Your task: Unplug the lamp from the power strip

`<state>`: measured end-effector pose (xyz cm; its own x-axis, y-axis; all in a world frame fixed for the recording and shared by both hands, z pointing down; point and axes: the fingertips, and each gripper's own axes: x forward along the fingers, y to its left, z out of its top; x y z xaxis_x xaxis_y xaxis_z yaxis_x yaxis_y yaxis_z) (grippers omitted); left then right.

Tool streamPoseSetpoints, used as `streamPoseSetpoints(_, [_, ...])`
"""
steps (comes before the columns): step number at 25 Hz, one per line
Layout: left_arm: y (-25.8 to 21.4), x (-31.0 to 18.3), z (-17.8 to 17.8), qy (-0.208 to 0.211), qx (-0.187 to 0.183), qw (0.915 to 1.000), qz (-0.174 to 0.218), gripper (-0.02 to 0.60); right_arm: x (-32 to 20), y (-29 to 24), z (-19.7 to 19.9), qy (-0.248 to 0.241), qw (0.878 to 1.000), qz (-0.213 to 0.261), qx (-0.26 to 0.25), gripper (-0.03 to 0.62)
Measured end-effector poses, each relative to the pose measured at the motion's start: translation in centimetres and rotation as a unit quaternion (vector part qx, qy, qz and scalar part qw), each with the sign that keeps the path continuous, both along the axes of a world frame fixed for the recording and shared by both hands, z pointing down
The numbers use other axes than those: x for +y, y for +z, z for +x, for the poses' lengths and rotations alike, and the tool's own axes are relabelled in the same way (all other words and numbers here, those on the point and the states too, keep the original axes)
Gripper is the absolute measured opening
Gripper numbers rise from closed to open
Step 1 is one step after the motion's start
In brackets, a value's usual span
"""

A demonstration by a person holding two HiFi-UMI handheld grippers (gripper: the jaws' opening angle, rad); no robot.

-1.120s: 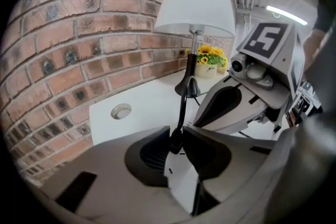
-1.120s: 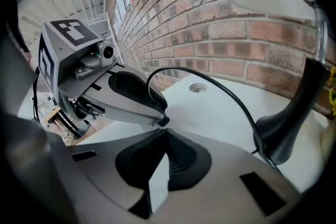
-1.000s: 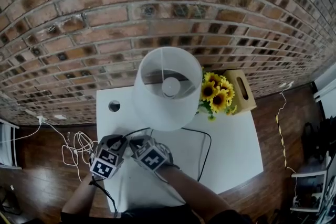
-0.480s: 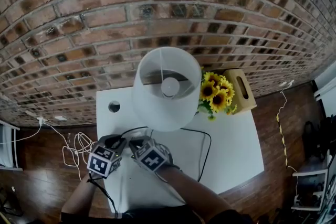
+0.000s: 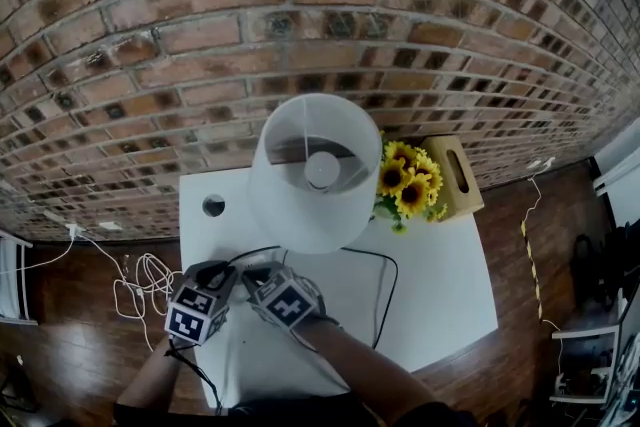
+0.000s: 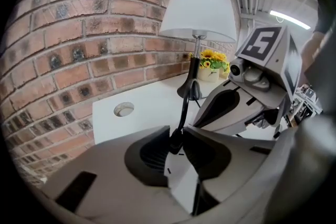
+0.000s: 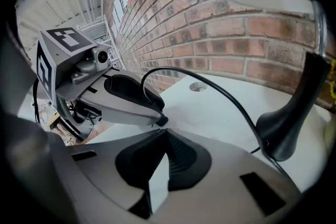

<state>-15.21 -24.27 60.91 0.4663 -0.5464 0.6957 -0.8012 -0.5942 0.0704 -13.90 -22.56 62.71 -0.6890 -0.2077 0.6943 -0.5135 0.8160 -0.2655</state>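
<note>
Presently: one lamp (image 5: pixel 318 170), one cord (image 6: pixel 185 105), two grippers near the table's (image 5: pixel 440 285) front edge; left gripper (image 6: pixel 178 140) clamped on the cord, right gripper (image 7: pixel 161 131) closed, empty.

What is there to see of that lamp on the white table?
The lamp stands upright at the back of the white table, near the brick wall, sunflowers beside it. It has a tapered white shade, a shiny metal neck and a curved black stem widening into a black foot. Its black cord runs forward to the left gripper, whose jaws pinch it.
</note>
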Motion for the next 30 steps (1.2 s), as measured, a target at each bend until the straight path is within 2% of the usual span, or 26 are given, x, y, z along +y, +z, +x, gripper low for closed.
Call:
streamPoseSetpoints(8, [0.0,0.0,-0.1,0.002,-0.010,0.9999,0.001,0.092,0.1,0.0,-0.2,0.001,1.000,-0.004,-0.008,0.005])
streamPoseSetpoints(14, [-0.2,-0.1,-0.1,-0.008,0.006,0.9999,-0.007,0.092,0.1,0.0,-0.1,0.007,1.000,-0.002,-0.010,0.005])
streamPoseSetpoints(17, [-4.5,-1.9,-0.1,-0.022,0.052,0.9964,0.063,0.094,0.1,0.0,-0.3,0.005,1.000,-0.002,-0.013,0.005])
streamPoseSetpoints(18, [-6.5,-2.9,0.1,-0.014,0.057,0.9944,0.088,0.094,-0.1,-0.1,-0.2,0.005,1.000,-0.002,-0.014,0.005])
streamPoseSetpoints(20, [-9.4,-4.3,0.9,0.023,0.026,0.9916,0.125,0.094,-0.2,0.0,0.1,0.010,1.000,-0.003,-0.015,0.005])
streamPoseSetpoints(22, [-10.4,-4.8,0.9,0.043,-0.006,0.9886,0.144,0.094,0.0,0.1,0.2,0.012,1.000,-0.006,-0.017,0.005])
streamPoseSetpoints(27, [-7.9,-3.7,-1.3,0.007,0.009,0.9936,0.112,0.094,0.1,0.2,0.0,0.014,1.000,-0.013,-0.018,0.005])
streamPoseSetpoints(30, [-7.6,-3.3,-1.6,-0.004,0.014,0.9940,0.108,0.094,-0.1,0.0,-0.1,0.014,1.000,-0.007,-0.025,0.005])
